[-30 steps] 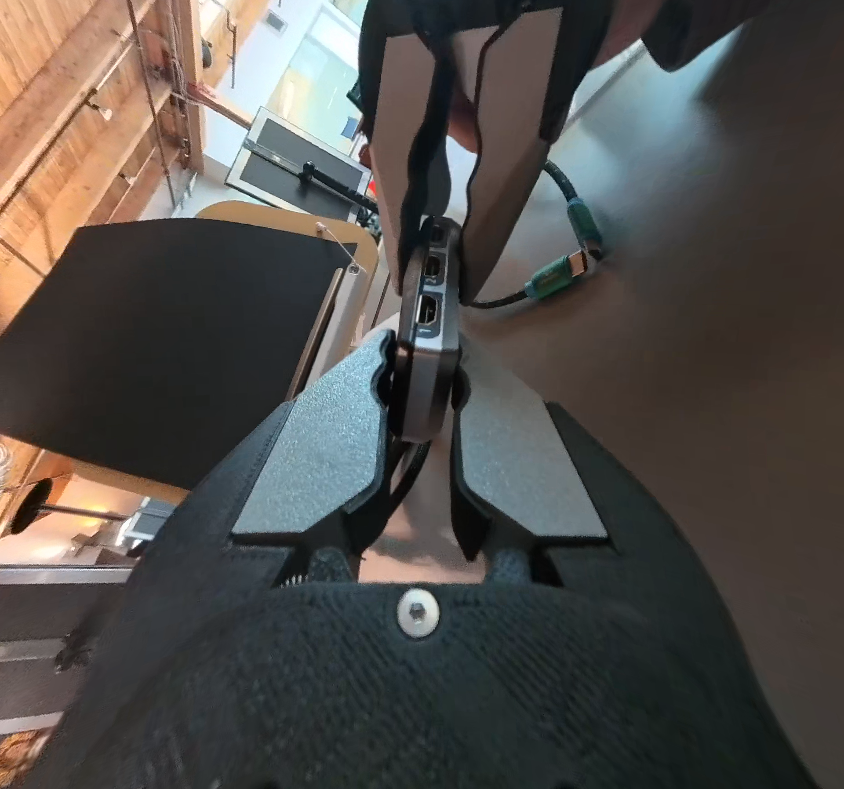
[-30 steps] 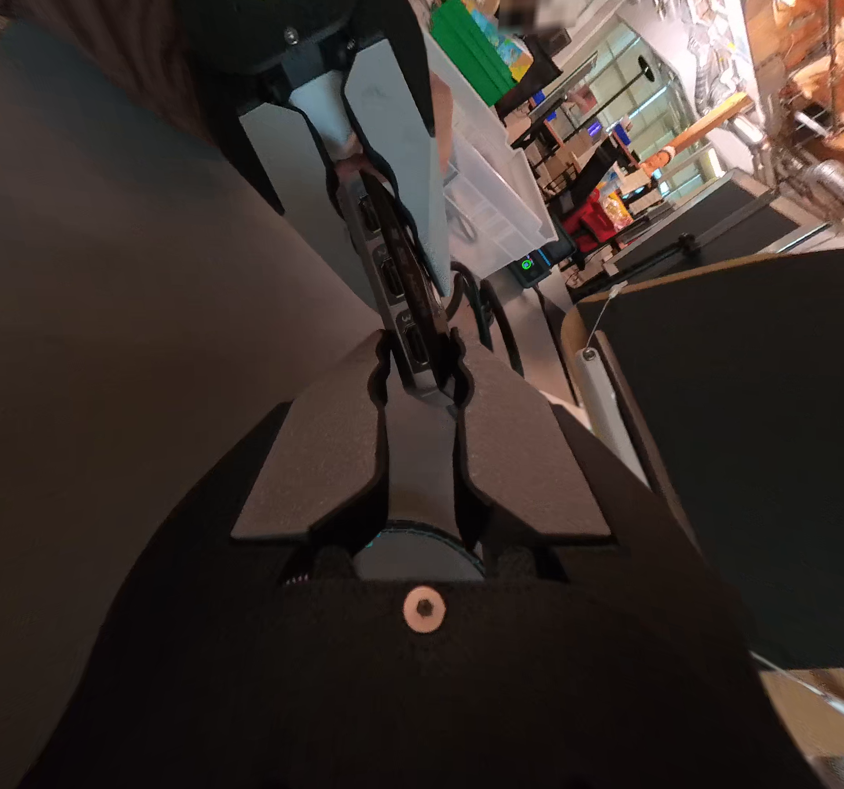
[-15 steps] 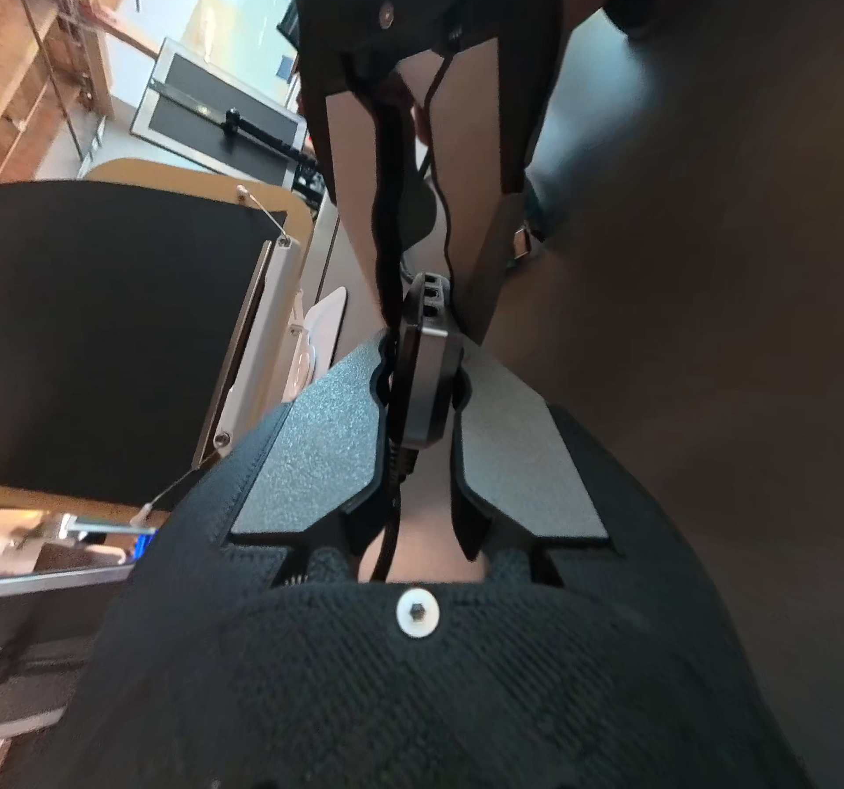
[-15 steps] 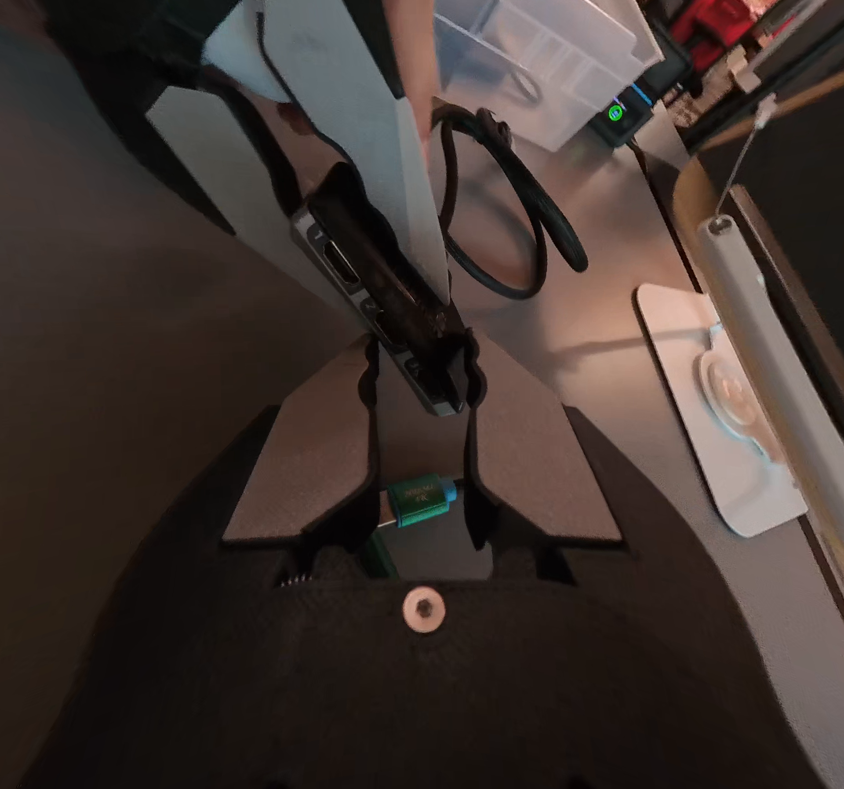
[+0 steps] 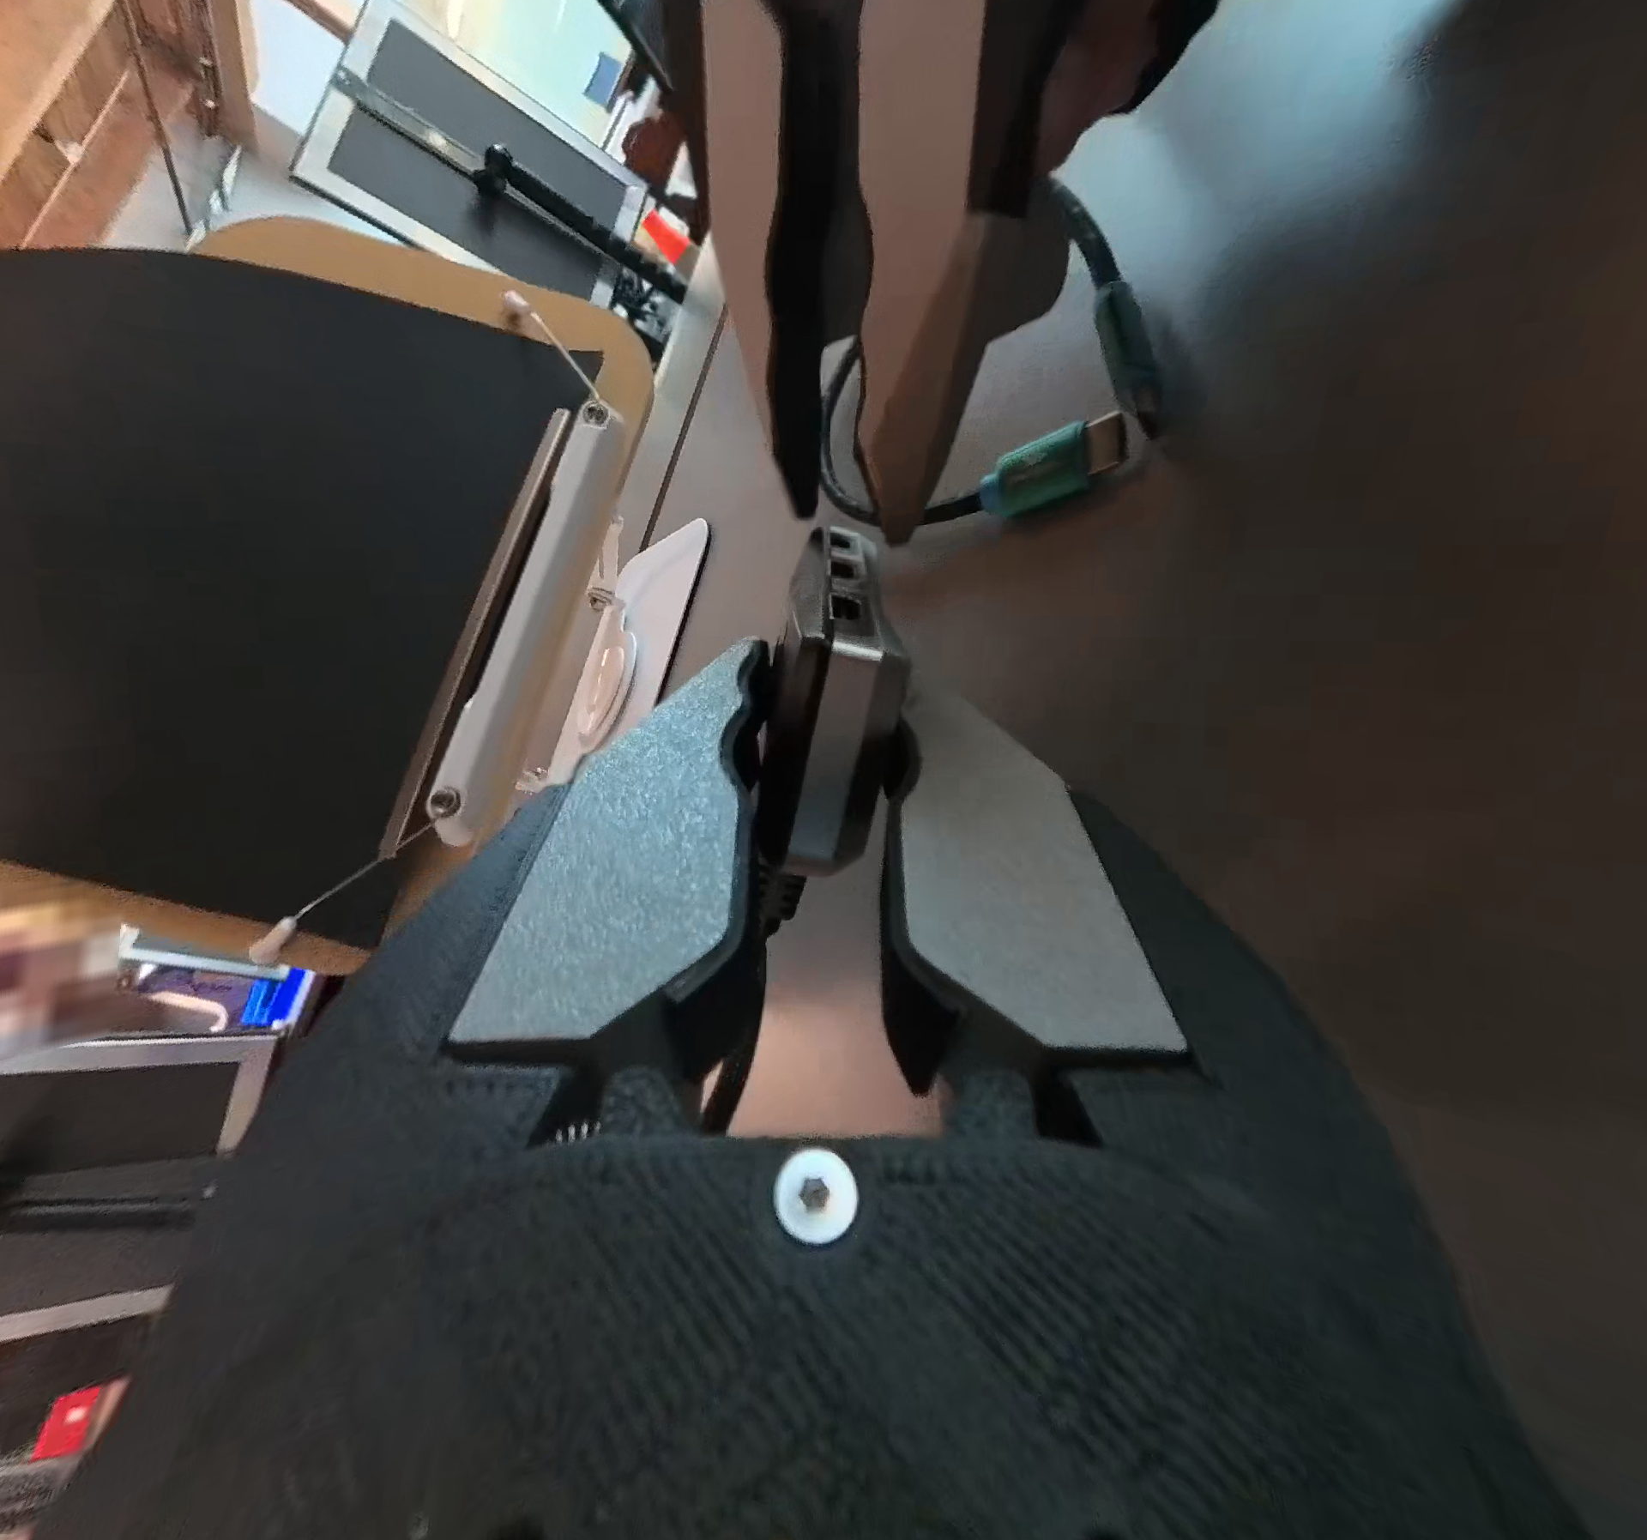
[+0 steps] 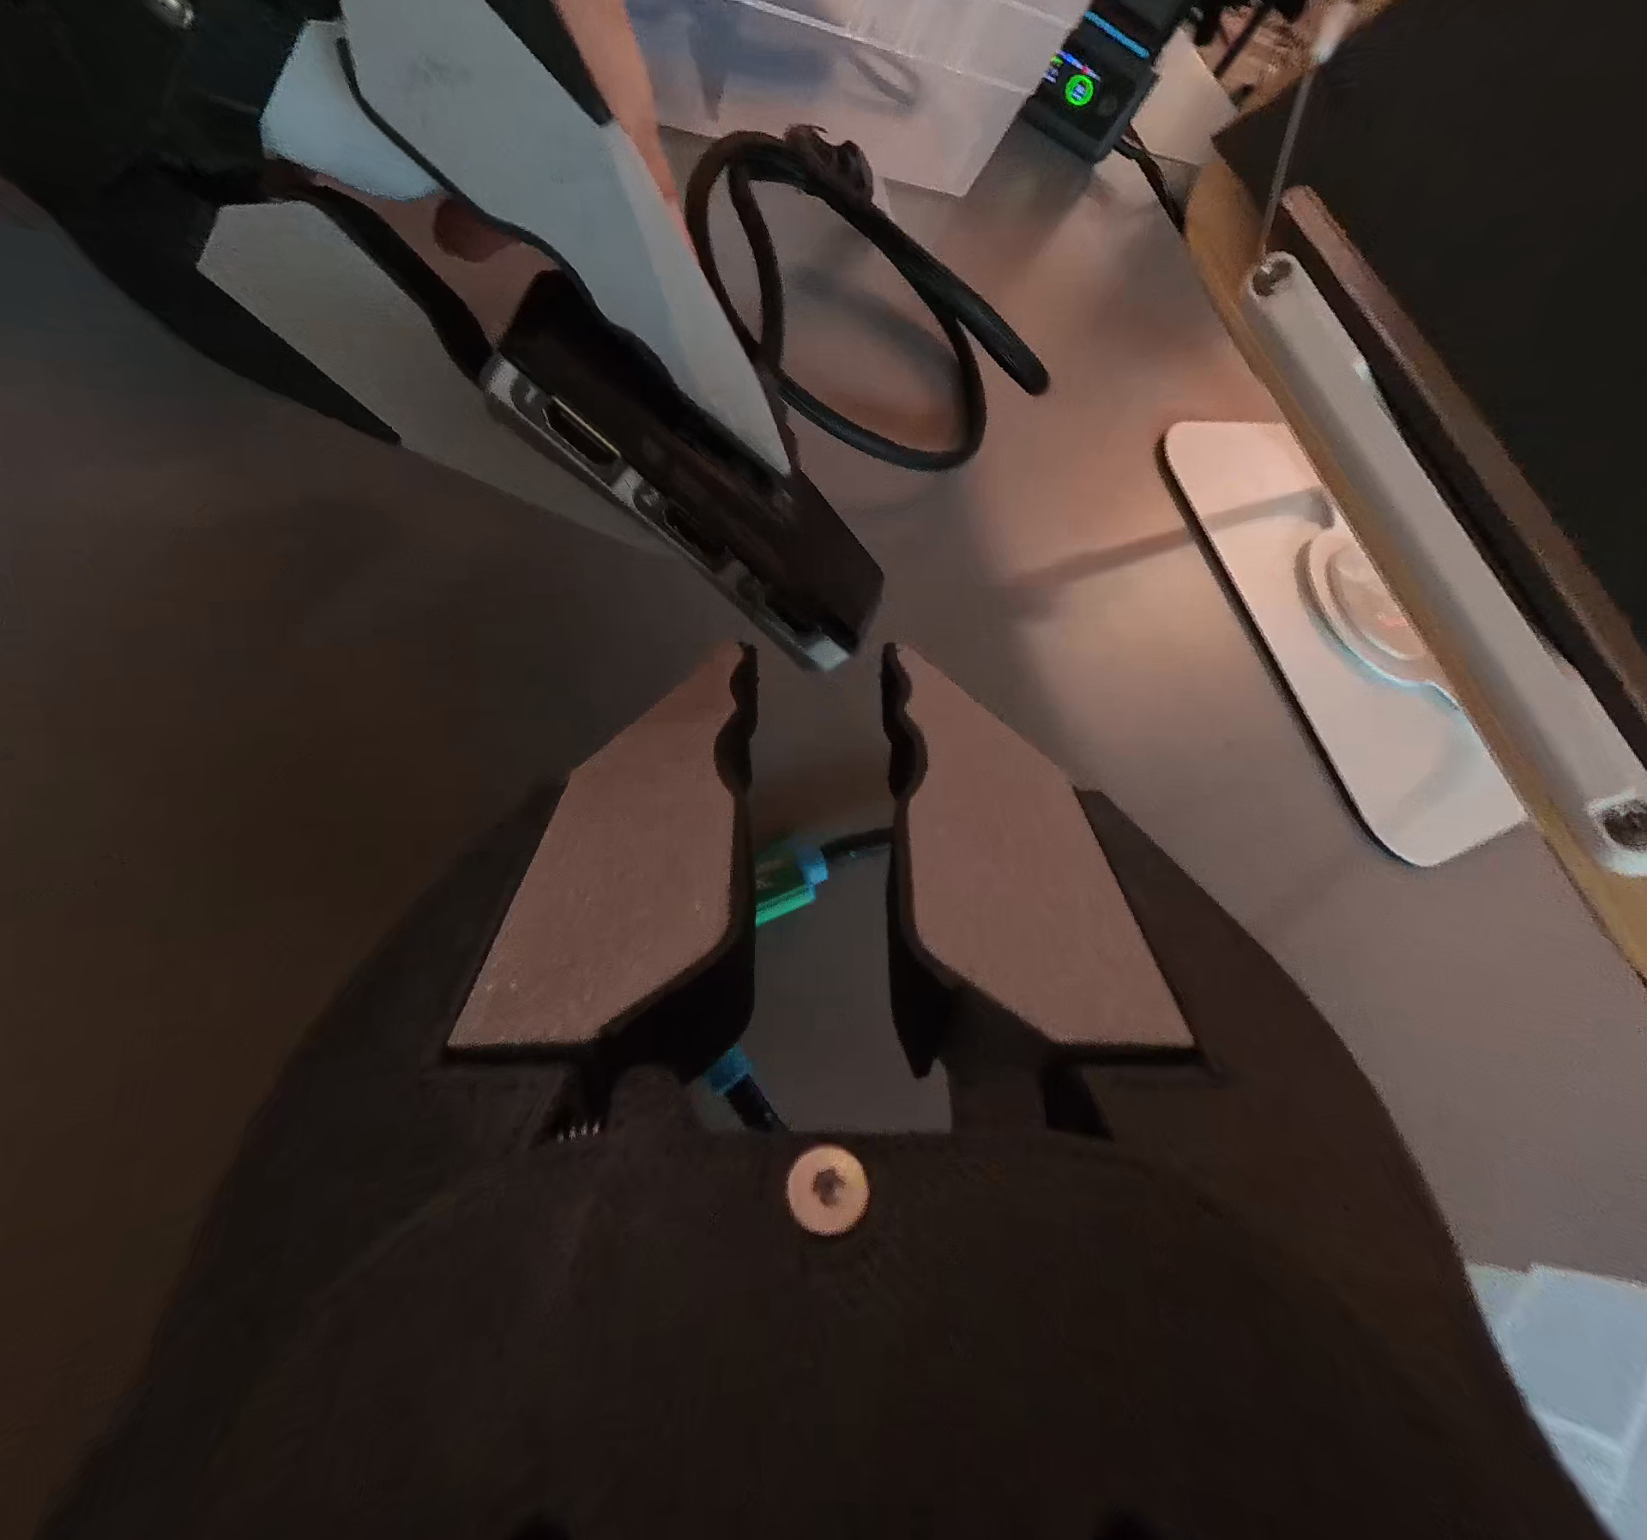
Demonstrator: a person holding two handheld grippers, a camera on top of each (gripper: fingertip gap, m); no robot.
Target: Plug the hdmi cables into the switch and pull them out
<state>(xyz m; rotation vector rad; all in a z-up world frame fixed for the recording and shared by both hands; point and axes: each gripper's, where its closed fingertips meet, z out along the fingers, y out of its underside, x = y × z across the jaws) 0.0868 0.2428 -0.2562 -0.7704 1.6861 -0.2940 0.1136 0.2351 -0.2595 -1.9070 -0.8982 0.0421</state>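
Since the earlier frames, my right gripper [image 6: 815,659] has let go of the switch [image 5: 833,722] and drawn back from its far end, so its jaws now stand apart on nothing, just short of the switch's corner. Nearest to me, my left gripper [image 5: 824,713] is clamped on the switch, both pads pressing its flat sides, with a thin black lead running back from the switch's near end between my fingers. Along the switch's upturned edge I can see its ports [image 5: 847,579], and every one visible looks empty, so I judge that no cable is plugged in at this moment. Whether a plug-and-pull round is already behind me I cannot tell from how things lie; what is plain is that a plug has to be picked up next. Beyond the switch's far end, on the grey table [image 5: 1337,695], lies the green-shelled HDMI plug [image 5: 1038,477] with its metal tip bare, its dark cable [image 5: 1123,338] looping away behind it; the same green plug [image 6: 784,878] shows below my open right fingers. A coiled black cable [image 6: 856,312] lies on the far side of the switch from the plug, and a clear plastic bin [image 6: 856,17] stands farther off behind it. I judge that my right gripper's next job is to take the green plug and line it up with a port.
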